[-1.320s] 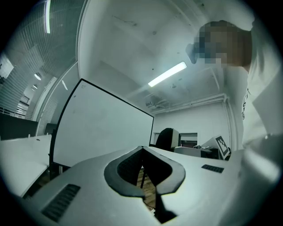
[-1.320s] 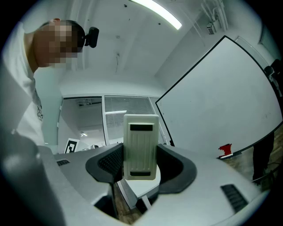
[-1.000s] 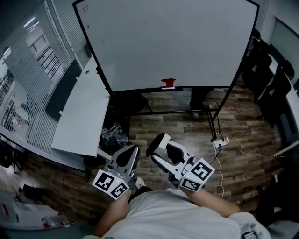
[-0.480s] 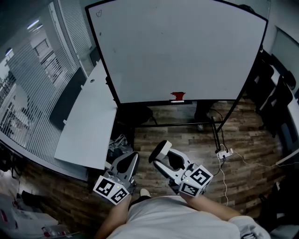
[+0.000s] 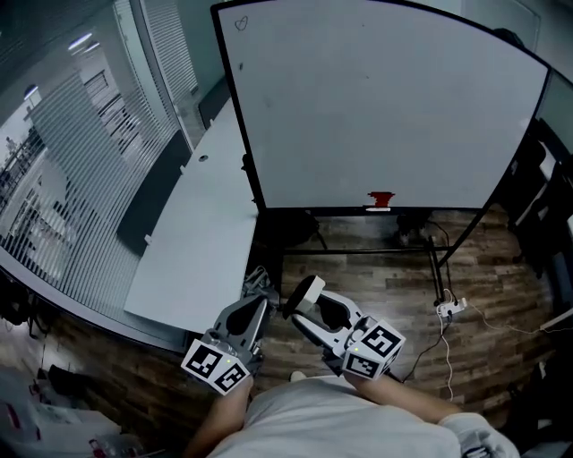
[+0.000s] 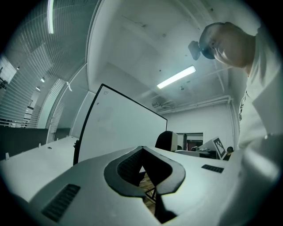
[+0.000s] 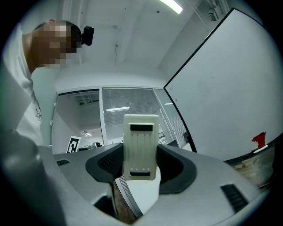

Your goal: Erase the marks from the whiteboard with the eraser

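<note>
Right gripper [image 7: 140,152] is clamped on the eraser [image 7: 140,132], low on its sides. It looks like light, hard plastic, maybe slick. Left gripper [image 6: 142,152] has its jaws together on nothing. Whiteboard [image 5: 385,107] at 12 o'clock, tiny mark [image 5: 240,24] in its 11 o'clock corner.

We look down on a wood-plank floor [image 5: 385,286], where the black frame [image 5: 356,251] of the whiteboard [image 5: 376,107] stands, and to its right a white power strip [image 5: 446,307] lies on the planks. A long white desk [image 5: 201,241] stands on the floor just left of the board, with a dark panel [image 5: 163,199] along its left edge; we cannot tell whether that panel rests on the top or stands beside it. On the ledge [image 5: 304,211] under the board sits a small red thing [image 5: 380,197].
</note>
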